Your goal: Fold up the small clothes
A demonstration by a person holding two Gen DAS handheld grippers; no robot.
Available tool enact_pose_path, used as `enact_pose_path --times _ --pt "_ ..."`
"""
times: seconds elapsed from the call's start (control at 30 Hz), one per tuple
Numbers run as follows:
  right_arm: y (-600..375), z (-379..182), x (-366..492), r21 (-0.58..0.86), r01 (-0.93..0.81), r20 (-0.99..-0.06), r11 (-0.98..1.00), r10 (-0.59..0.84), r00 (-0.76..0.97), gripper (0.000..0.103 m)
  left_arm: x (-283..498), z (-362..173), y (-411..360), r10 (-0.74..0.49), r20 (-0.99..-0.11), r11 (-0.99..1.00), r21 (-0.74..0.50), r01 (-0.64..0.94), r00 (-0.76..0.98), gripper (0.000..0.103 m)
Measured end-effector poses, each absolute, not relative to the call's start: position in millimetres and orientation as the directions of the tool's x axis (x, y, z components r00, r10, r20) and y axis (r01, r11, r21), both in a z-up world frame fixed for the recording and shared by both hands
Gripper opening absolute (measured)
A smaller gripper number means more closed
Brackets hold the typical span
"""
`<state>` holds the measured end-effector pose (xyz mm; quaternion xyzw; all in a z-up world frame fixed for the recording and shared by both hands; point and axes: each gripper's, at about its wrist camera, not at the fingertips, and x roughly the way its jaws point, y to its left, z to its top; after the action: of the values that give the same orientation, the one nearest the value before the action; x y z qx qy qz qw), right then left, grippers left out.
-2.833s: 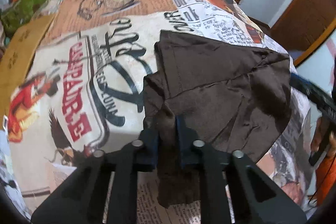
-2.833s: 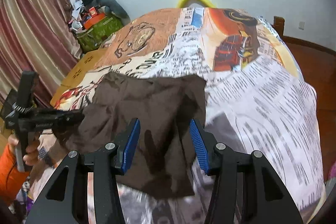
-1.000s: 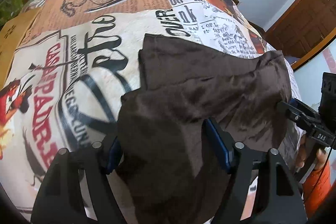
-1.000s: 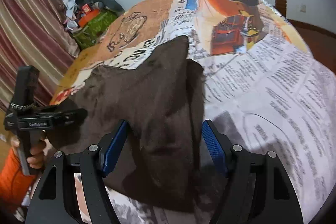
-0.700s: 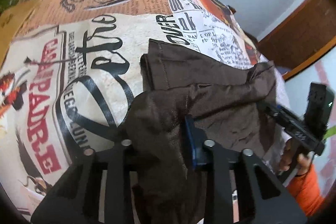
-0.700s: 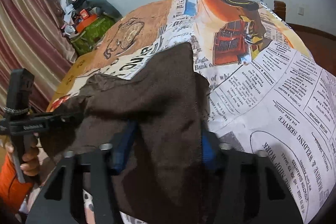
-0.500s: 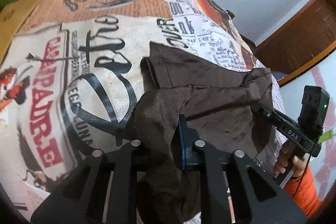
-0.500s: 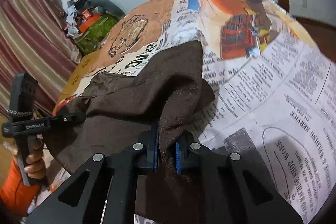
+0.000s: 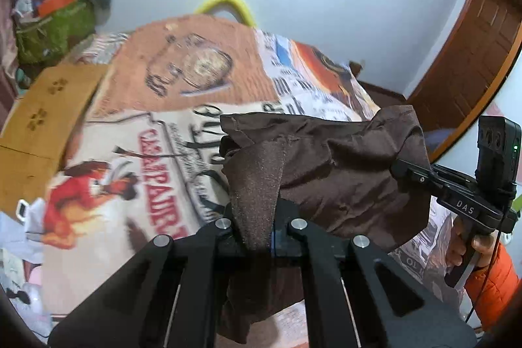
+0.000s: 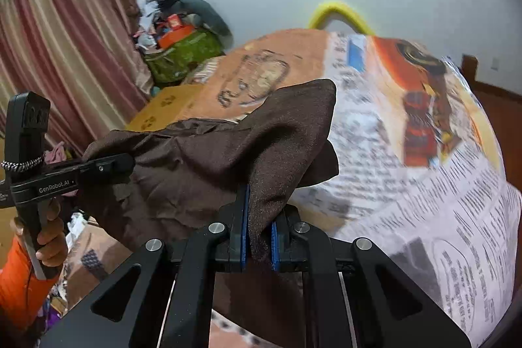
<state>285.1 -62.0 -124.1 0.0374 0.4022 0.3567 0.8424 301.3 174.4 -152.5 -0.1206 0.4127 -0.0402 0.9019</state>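
Note:
A small dark brown garment (image 9: 332,172) hangs in the air between my two grippers, above the printed bedspread (image 9: 137,158). My left gripper (image 9: 257,234) is shut on its left corner, with cloth bunched between the jaws and draping below. My right gripper (image 10: 259,237) is shut on the opposite corner, pinched between its blue pads (image 10: 243,234). The garment (image 10: 208,165) sags in the middle. The right gripper shows in the left wrist view (image 9: 404,168) and the left gripper shows in the right wrist view (image 10: 120,163).
The bed is covered by a newspaper-and-poster print spread (image 10: 407,172). A cardboard box (image 9: 42,113) sits at the bed's left side, with a green bag and clutter (image 9: 52,25) behind it. A striped curtain (image 10: 55,54) hangs at the left and a wooden door (image 9: 473,54) stands at the right.
Both grippers closed on the garment's corners and lifted it off the bedspread. The view tilted up and the cloth now hangs stretched between them.

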Motion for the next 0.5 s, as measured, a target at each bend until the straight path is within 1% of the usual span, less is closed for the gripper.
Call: enact_pose_path --times 0.13,0.23,0.33,0.5 --pt "-34.4 -110.7 279.7 0.358 -0.607 -0.629 0.710 0.664 0.405 0.009 280.4 -139.8 207.1 -0.131 -0.720 0.966 -0.248 -0.077 0.682 0.006" --pt "-9.1 -106.8 275.3 0.357 -0.636 -0.622 0.684 0.682 0.385 0.009 269.2 -139.5 230.5 -0.097 -0.728 0.964 -0.239 -0.118 0.679 0.006" --pt "16.9 -114.2 274.9 0.369 -0.650 -0.628 0.664 0.694 0.352 0.009 262.6 -150.4 250.8 -0.083 -0.752 0.960 -0.237 -0.150 0.654 0.006" --pt "43.9 -142.6 278.0 0.407 -0.624 -0.664 0.668 0.685 0.300 0.009 274.8 -192.9 275.9 -0.098 -0.818 0.949 -0.248 -0.194 0.566 0.006"
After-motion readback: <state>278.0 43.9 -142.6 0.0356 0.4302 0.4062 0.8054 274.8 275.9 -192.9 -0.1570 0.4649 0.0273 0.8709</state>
